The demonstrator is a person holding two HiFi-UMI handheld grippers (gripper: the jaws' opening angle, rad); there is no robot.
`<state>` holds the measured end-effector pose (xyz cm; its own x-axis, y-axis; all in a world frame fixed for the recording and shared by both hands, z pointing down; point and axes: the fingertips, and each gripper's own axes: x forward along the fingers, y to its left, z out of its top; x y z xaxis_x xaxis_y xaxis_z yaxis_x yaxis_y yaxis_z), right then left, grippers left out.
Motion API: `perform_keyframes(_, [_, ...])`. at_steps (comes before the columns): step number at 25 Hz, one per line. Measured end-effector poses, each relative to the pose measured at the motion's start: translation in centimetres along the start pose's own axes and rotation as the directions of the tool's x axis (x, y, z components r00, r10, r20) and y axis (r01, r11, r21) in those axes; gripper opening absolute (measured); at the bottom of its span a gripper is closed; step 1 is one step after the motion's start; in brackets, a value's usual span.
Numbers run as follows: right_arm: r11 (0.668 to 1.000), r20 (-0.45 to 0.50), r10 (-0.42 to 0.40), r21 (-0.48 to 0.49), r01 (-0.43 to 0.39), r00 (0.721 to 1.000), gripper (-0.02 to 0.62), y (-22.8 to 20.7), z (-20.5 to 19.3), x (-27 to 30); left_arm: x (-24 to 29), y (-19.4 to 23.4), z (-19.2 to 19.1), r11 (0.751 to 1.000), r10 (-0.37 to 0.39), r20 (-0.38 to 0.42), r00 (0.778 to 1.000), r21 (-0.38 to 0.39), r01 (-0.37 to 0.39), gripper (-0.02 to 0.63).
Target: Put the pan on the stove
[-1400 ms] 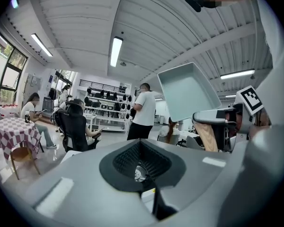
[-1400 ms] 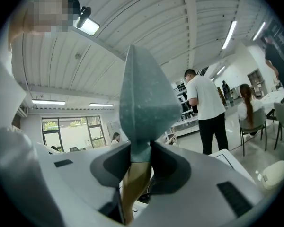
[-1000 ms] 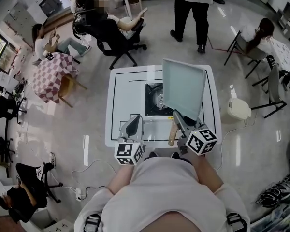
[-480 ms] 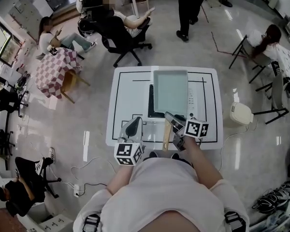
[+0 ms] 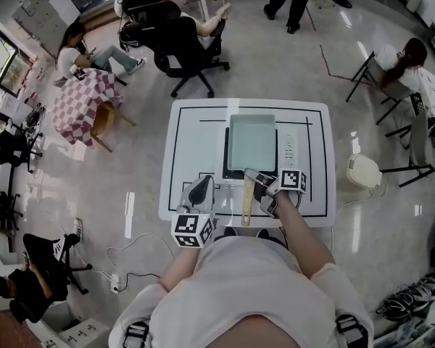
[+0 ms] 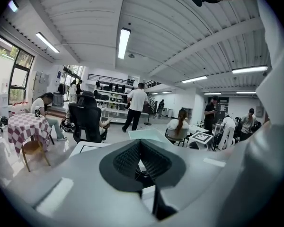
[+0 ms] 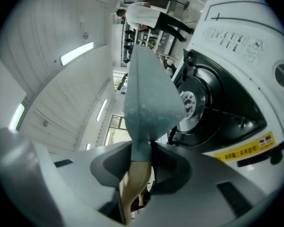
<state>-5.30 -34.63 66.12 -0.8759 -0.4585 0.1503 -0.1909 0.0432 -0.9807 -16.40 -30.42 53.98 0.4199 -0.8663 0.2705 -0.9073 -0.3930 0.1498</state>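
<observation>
The white tabletop (image 5: 185, 158) carries a portable gas stove (image 5: 290, 145) at its middle. The pale teal rectangular pan (image 5: 252, 140) sits squarely over the stove's black burner; you cannot tell whether it already rests on the supports. Its wooden handle (image 5: 246, 198) points back toward you. Your right gripper (image 5: 257, 183) pinches that handle just behind the pan body. Your left gripper (image 5: 201, 189) hangs over the near left part of the tabletop, jaws pressed together on nothing.
</observation>
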Motion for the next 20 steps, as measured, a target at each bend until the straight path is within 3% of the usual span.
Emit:
perform_keyframes(10, [0.989, -0.029, 0.022, 0.144, -0.017, 0.999, 0.121, -3.0, 0.4, 1.5, 1.4, 1.7, 0.1, 1.0, 0.025, -0.015, 1.0, -0.015, -0.025, 0.011])
perform_keyframes(20, [0.982, -0.035, 0.047, 0.182, -0.04, 0.998, 0.121, -4.3, 0.5, 1.9, 2.3, 2.1, -0.3, 0.999, 0.024, -0.032, 0.999, -0.025, -0.025, 0.011])
